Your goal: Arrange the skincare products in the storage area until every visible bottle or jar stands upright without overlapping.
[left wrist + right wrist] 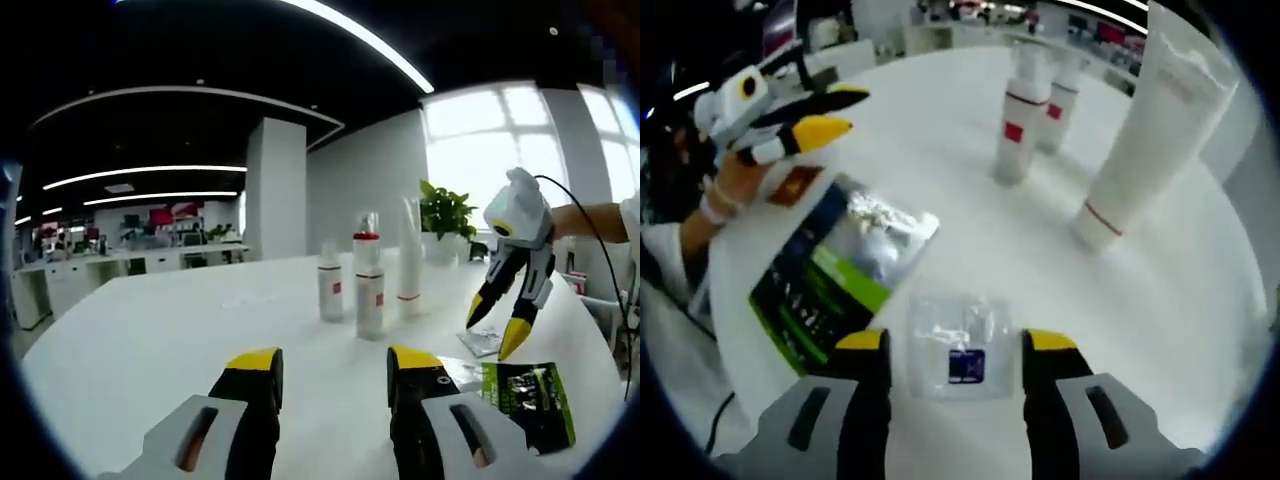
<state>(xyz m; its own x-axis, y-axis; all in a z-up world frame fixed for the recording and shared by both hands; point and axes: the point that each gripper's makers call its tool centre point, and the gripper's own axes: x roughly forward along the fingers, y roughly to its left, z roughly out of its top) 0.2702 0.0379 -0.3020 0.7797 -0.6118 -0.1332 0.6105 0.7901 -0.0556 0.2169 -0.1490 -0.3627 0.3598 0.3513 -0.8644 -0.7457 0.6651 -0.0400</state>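
In the left gripper view, the left gripper [333, 368] rises from six o'clock with its yellow-tipped jaws spread wide and nothing between them, hovering above the white table [150, 340]. Ahead of it, near the centre of the view, three skincare products stand upright close together: a small clear bottle [330, 282] at about eleven o'clock of the group, a red-collared spray bottle [369, 283] just in front, and a tall white tube [409, 255] at about one o'clock, none of them overlapping on the table. Behind the tube sits a potted plant [446, 212]. At three o'clock the right gripper [497, 325] points downward, its jaws parted and holding nothing, directly over a small clear sachet [481, 342]; a green and black packet [525, 397] lies flat at about four o'clock. In the right gripper view, the right gripper [952, 341] shows its jaws wide apart, straddling the small clear sachet [956, 347] on the table without gripping it. The green and black packet [845, 275] lies at nine o'clock of the sachet, the spray bottle [1019, 120] and the clear bottle [1060, 95] stand at twelve o'clock, and the white tube [1150, 125] leans across at two o'clock. The left gripper [825, 112] enters at ten o'clock, held by a hand [728, 190].
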